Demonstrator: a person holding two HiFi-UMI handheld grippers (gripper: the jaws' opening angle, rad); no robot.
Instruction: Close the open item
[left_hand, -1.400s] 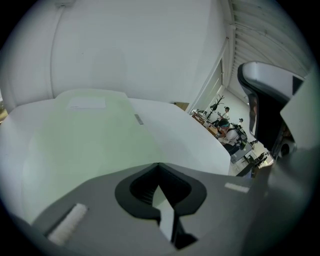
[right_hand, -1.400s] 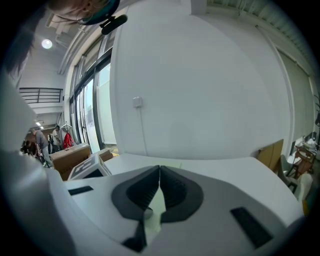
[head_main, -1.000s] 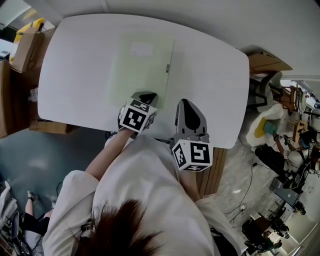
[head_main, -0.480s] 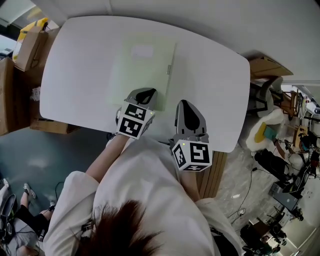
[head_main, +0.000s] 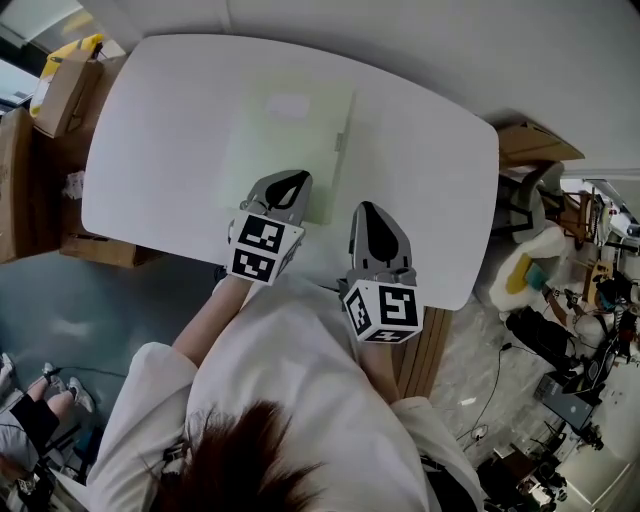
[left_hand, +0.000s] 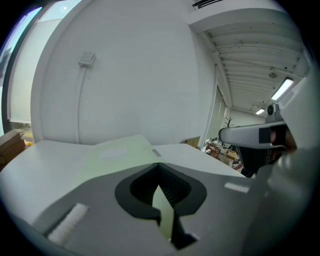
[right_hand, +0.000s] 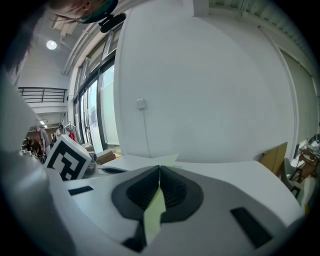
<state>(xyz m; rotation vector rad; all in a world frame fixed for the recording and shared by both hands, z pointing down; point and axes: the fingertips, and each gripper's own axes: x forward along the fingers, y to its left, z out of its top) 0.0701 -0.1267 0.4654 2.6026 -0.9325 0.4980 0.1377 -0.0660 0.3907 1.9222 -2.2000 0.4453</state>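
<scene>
At frame centre, the folder (head_main: 285, 140) lies flat on the counter (head_main: 430, 170), seemingly closed; your left claw (head_main: 289, 182) and right claw (head_main: 369, 212), both clamped shut and empty, hang clear.

We're seeing a smooth matt white tabletop (head_main: 420, 170), a pale green folder (head_main: 285, 140) with a dull plastic look, and matt grey plastic on left tool (head_main: 288, 182) and right tool (head_main: 372, 214), ribbed black pads (left_hand: 173, 186) inside.
</scene>
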